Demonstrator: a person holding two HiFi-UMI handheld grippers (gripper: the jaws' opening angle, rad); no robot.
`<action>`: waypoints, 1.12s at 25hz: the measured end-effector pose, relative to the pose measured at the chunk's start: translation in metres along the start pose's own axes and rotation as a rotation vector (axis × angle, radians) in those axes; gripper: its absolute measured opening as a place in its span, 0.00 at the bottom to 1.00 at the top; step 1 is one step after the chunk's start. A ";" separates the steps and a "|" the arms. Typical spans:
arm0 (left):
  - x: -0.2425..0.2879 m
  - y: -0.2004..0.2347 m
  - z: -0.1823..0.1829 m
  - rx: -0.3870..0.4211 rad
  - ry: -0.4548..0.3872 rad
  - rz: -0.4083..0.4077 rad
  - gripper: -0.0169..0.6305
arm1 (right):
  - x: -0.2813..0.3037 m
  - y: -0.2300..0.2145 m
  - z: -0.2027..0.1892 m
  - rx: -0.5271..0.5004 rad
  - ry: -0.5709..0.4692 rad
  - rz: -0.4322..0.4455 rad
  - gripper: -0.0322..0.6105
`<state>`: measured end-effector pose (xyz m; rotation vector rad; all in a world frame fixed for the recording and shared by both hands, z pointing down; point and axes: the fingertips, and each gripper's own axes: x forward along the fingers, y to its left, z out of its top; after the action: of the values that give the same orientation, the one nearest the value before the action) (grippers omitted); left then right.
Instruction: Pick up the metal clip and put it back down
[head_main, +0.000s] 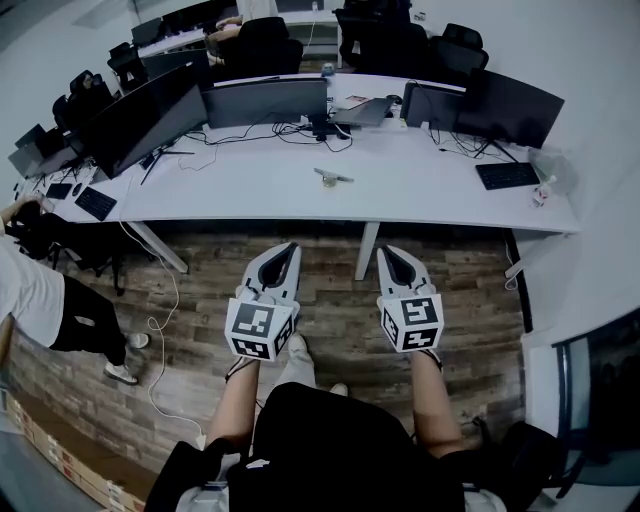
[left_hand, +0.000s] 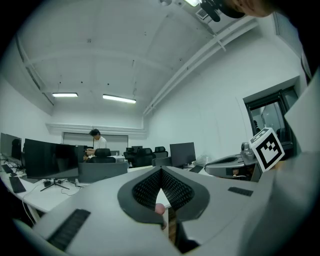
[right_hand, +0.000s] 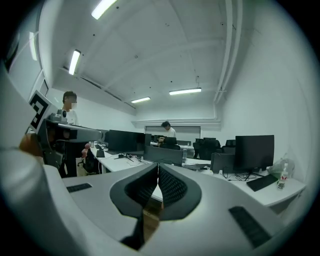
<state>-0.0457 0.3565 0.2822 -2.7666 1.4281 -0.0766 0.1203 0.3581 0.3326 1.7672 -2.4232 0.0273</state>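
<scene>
Holding monitors (head_main: 265, 100), white desk (head_main: 430, 190) bears metal clip (head_main: 333, 177).

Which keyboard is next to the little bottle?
The black keyboard at the right end of the desk, just beside the bottle. The other keyboards lie far off at the left end.

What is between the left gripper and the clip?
In the head view, only wood floor and bare desk lie between the left gripper and the clip.

Tiny, indistinct, perhaps the metal clip (head_main: 333, 177)
</scene>
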 end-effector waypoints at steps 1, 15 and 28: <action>0.002 0.000 -0.001 0.000 0.001 -0.001 0.04 | 0.002 0.000 -0.001 -0.004 0.000 0.003 0.09; 0.071 0.050 -0.019 -0.020 0.013 -0.010 0.04 | 0.084 -0.024 -0.007 -0.011 0.019 -0.002 0.09; 0.181 0.127 -0.016 -0.022 0.019 -0.049 0.04 | 0.209 -0.054 0.007 -0.016 0.046 -0.006 0.09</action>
<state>-0.0452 0.1354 0.2981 -2.8266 1.3740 -0.0890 0.1081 0.1431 0.3478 1.7470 -2.3798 0.0470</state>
